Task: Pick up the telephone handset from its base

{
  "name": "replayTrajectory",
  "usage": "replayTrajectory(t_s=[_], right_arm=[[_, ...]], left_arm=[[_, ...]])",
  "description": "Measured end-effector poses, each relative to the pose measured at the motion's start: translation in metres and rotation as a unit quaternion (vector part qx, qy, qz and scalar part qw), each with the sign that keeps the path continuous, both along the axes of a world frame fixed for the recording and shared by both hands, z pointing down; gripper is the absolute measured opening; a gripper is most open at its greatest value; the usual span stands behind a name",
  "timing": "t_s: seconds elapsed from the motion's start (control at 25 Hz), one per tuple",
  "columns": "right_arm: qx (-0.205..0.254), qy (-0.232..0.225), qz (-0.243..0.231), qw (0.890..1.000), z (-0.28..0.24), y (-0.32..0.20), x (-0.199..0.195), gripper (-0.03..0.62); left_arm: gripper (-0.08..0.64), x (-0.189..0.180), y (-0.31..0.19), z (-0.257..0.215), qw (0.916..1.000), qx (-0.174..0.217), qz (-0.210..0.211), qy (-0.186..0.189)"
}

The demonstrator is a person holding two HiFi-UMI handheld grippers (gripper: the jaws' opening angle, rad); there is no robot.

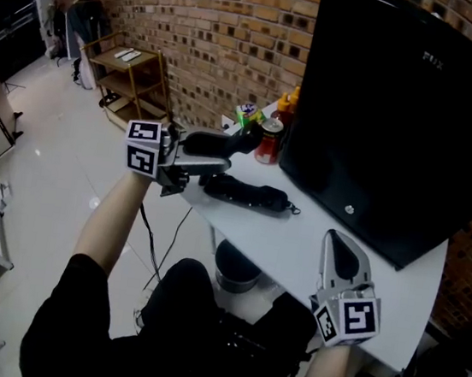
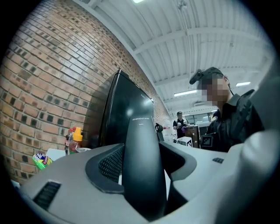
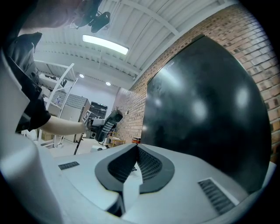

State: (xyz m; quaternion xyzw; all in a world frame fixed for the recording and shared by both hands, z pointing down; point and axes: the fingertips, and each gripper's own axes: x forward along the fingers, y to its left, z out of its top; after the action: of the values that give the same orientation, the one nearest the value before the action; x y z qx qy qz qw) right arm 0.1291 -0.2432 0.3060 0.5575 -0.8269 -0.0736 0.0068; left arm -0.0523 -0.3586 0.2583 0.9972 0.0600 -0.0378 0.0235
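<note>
My left gripper (image 1: pixel 210 156) is shut on the black telephone handset (image 1: pixel 218 143) and holds it roughly level in the air, above the table's left edge. The left gripper view shows the handset (image 2: pixel 142 166) clamped between both grey jaws, its end pointing away from the camera. Below and to the right, the long black base (image 1: pixel 248 194) lies on the white table (image 1: pixel 297 252) with nothing on it. My right gripper (image 1: pixel 338 242) rests near the table's front edge, shut and holding nothing, and its pads (image 3: pixel 146 164) meet. The right gripper view shows the raised handset (image 3: pixel 108 124) far off.
A large black screen (image 1: pixel 400 119) stands along the table's right side. A red can (image 1: pixel 269 140), a yellow-capped bottle (image 1: pixel 291 100) and a green packet (image 1: pixel 246 114) stand at the far end by the brick wall. A wooden shelf (image 1: pixel 130 75) stands on the floor to the left.
</note>
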Motion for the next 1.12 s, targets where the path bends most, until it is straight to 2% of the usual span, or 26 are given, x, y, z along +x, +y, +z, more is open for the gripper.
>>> replayTrajectory(t_s=[0.2,1.12], right_arm=[[0.001,-0.012,-0.002,1.000,-0.0020,-0.0006,0.0012,0.009],[-0.026,-0.014,-0.010,1.000,0.0065,-0.0090,0.0032,0.009]], left_arm=[[0.256,-0.0031,0.0013,-0.0052,0.9999,-0.004,0.002,0.013],[0.256,-0.0049,0.0029,-0.0072,1.0000,-0.001,0.001,0.010]])
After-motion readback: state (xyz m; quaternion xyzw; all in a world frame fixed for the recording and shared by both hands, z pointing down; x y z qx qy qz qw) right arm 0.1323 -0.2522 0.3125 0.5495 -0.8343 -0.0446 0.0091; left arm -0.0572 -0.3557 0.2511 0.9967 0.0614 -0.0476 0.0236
